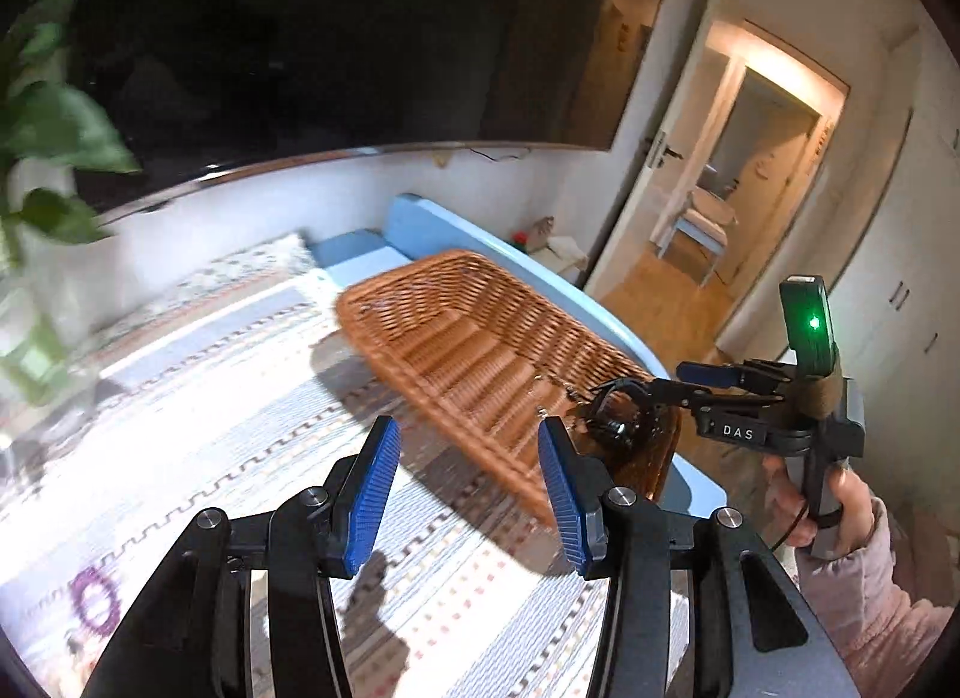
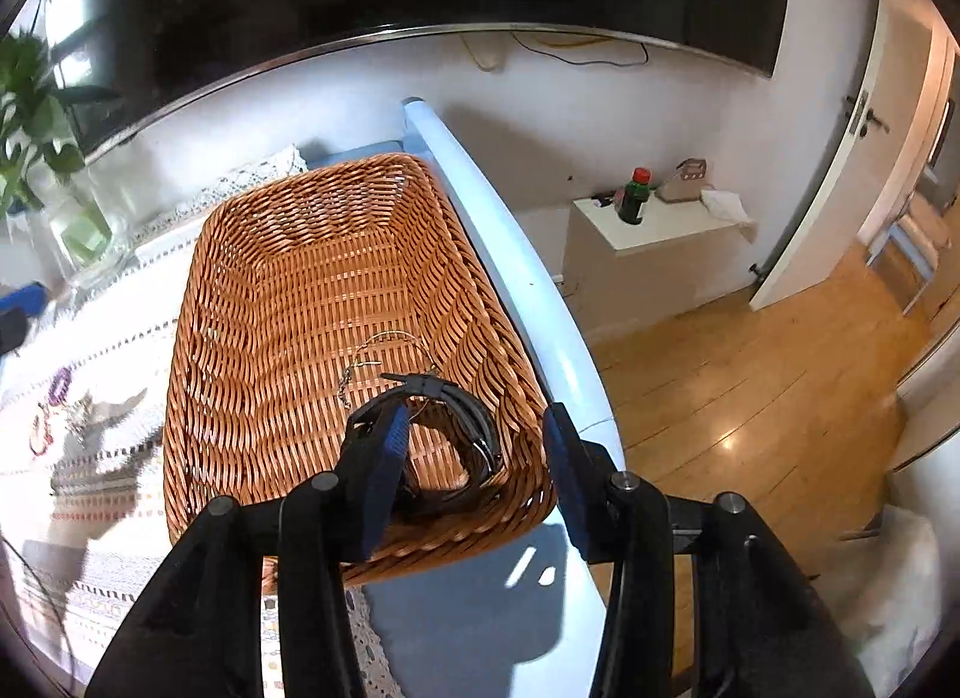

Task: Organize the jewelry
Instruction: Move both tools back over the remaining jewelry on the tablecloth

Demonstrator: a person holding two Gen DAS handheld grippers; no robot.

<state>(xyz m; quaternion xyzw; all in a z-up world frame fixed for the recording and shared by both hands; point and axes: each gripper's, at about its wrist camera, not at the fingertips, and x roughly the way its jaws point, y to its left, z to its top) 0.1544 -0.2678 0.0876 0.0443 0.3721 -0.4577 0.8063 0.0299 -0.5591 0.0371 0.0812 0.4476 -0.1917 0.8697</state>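
Note:
A brown wicker basket stands at the right end of the cloth-covered table. Inside it lie a thin silver chain and a black looped band near the front right corner. My right gripper hangs open just above that corner, with its pads off the band. In the left wrist view the basket is ahead and my left gripper is open and empty over the cloth. The right gripper shows there over the basket's end, held by a hand. A purple bracelet lies on the cloth to the left.
More small jewelry lies beside the purple bracelet. A glass vase with a plant stands at the back left. The table's light blue edge runs right beside the basket. A white cabinet with a bottle stands beyond it.

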